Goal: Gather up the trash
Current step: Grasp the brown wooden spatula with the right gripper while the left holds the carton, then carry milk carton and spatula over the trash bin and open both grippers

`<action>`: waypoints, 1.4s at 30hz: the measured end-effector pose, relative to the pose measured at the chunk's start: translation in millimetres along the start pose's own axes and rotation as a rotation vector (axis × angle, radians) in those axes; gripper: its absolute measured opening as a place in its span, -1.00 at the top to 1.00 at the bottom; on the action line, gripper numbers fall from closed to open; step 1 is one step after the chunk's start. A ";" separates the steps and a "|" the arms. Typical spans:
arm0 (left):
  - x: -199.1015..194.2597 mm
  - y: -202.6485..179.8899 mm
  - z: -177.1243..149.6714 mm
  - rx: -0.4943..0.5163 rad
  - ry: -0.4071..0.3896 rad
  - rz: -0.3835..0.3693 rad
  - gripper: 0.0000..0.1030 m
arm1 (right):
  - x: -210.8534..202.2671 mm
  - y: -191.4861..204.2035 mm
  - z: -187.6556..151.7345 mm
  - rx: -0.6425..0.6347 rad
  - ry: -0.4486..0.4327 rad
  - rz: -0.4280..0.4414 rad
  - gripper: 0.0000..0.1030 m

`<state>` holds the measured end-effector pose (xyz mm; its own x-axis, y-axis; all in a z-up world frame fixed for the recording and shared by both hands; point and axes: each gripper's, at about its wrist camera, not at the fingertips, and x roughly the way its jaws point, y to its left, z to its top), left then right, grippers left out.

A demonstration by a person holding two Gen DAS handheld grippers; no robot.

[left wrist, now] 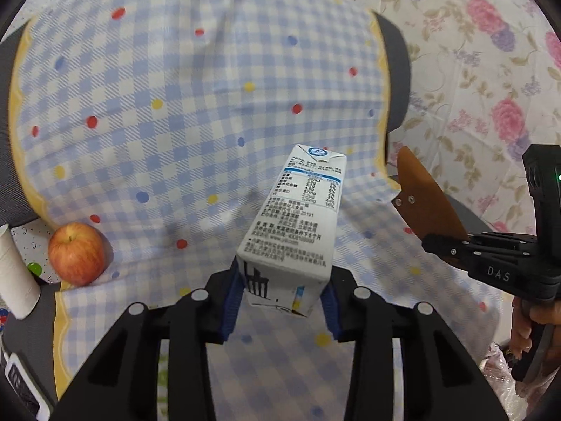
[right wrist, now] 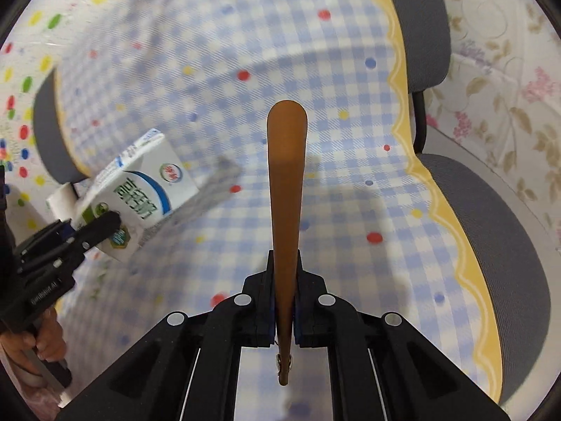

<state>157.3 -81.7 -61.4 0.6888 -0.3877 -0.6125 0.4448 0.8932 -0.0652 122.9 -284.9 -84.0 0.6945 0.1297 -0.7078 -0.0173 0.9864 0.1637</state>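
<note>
free: bare checked cloth [left wrist: 196, 112] centre | obstacles: apple [left wrist: 76, 253], paper roll [left wrist: 14, 273] at left edge

A blue-and-white checked tablecloth [left wrist: 196, 112] dotted with red, yellow and blue spots and edged in a yellow scalloped border covers the table. A red apple [left wrist: 77, 253] sits at its left edge, just beside a white paper roll [left wrist: 14, 273]. Grey chairs [right wrist: 498, 231] stand along the far side, over a floral-patterned floor covering [left wrist: 484, 70].

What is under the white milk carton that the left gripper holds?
Under the white milk carton, held up by the left gripper, only blue checked tablecloth shows; the patch directly beneath is hidden.
</note>
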 end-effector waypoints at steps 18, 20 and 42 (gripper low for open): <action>-107.3 -129.5 -83.1 0.101 -0.071 -0.171 0.28 | -156.7 -34.1 -134.4 0.113 -0.085 -0.170 0.85; -108.8 -144.1 -91.4 0.109 -0.060 -0.209 0.28 | -169.3 -39.9 -150.3 0.132 -0.086 -0.197 0.85; -91.2 -281.6 -144.1 0.289 0.077 -0.520 -0.41 | -247.9 -115.0 -270.3 0.385 -0.078 -0.382 -0.09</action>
<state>-113.3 -265.1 -100.7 0.3004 -0.7304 -0.6134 0.8575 0.4884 -0.1617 -241.7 -403.0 -113.2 0.6510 -0.2526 -0.7158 0.5011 0.8514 0.1553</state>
